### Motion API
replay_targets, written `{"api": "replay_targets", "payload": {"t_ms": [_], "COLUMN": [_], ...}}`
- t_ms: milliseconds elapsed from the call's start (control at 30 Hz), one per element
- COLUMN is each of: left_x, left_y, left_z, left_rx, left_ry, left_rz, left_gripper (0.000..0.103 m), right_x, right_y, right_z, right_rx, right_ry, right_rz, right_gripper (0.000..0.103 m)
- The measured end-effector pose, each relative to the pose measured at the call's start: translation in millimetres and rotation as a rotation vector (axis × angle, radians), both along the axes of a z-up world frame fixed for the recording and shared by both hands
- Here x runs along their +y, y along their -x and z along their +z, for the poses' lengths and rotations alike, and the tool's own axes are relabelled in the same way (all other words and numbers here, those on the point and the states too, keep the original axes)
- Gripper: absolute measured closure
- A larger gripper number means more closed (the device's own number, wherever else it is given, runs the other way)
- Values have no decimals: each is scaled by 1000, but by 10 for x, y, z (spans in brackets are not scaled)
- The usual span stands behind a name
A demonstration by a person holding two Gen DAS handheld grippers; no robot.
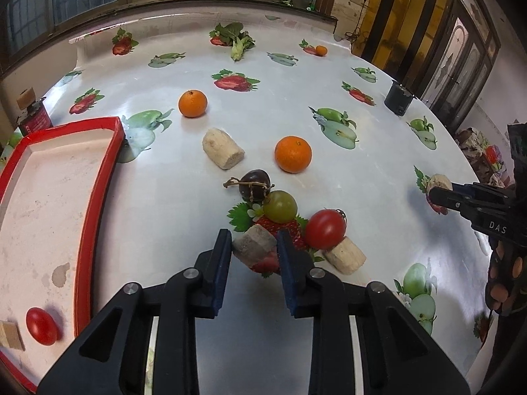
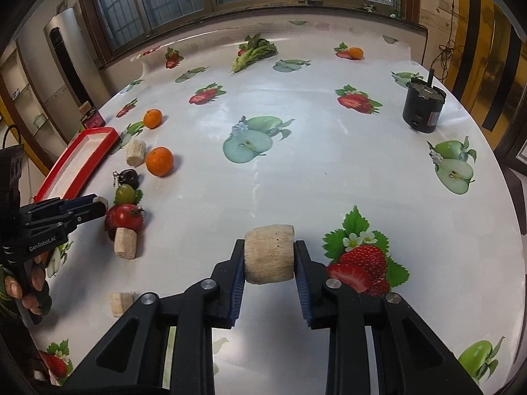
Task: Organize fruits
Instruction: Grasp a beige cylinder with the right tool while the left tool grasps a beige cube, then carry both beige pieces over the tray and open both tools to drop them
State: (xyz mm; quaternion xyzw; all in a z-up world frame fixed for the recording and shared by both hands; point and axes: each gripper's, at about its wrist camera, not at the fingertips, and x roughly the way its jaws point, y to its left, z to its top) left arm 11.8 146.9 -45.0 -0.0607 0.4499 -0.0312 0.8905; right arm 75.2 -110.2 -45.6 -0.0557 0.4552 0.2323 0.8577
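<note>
My left gripper (image 1: 254, 247) is shut on a pale banana chunk (image 1: 255, 243) just above the table. Ahead of it lie a green grape (image 1: 280, 206), a dark grape with stem (image 1: 255, 185), a red tomato (image 1: 325, 229), another banana chunk (image 1: 346, 255), a larger banana chunk (image 1: 223, 148) and two oranges (image 1: 293, 154) (image 1: 193, 103). A red-rimmed tray (image 1: 98, 177) at the left holds a tomato (image 1: 41, 326). My right gripper (image 2: 269, 258) is shut on a banana chunk (image 2: 269, 253) near a printed strawberry.
A black cylinder (image 2: 423, 107) stands at the far right. Leafy greens (image 2: 253, 52) and a small orange (image 2: 356, 53) lie near the far edge by the window. A red can (image 2: 94, 119) stands behind the tray. Another banana chunk (image 2: 120, 303) lies near the front left.
</note>
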Motion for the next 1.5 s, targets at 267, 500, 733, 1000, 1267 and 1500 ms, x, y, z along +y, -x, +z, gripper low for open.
{"api": "replay_targets", "payload": {"t_ms": [267,500,733,1000,1267,1500], "left_x": [135,238,352,510,703,877], "left_y": [171,304,404,506,595,657], "left_z": [148,239,318,362,384,391], "left_rx": [-32,-56,-72,-84,-92,-95], "left_ry": [-16,-23,-24,-18,-14,-12], "left_rz": [38,63,83,110,141,168], "left_gripper": [78,78,78,78,78,77], "right_x": [342,593,804,1056,1341,1604], "right_y": [174,284,374,449,539,580], "right_z": [122,184,258,338,387,398], "right_rx": [-9,-19,-29,-37,-43,-39], "right_ry": [-20,-31,-42,-51,-52,-54], "right_rz": [78,130,171,219,273,321], "right_gripper": [74,74,75,75,75,75]}}
